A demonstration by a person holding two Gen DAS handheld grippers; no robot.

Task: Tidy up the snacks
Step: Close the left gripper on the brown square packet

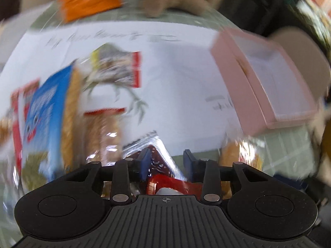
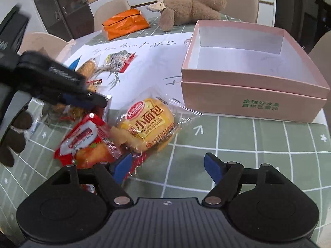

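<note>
The left wrist view is blurred by motion. My left gripper (image 1: 168,163) is open, its blue pads either side of a red and silver snack packet (image 1: 163,171) right below it. In the right wrist view the left gripper (image 2: 97,101) hovers over the red packet (image 2: 86,140). A mini French bread packet (image 2: 149,124) lies beside it. My right gripper (image 2: 168,168) is open and empty, low over the tablecloth, just right of these packets. An open, empty pink box (image 2: 248,95) stands at the right, also in the left wrist view (image 1: 266,82).
More snack packets (image 2: 118,62) lie on white paper (image 2: 149,62) at the left, among them a blue packet (image 1: 43,111). An orange bag (image 2: 124,23) and a plush bear (image 2: 190,6) lie at the table's far side. Chairs surround the green checked tablecloth (image 2: 248,144).
</note>
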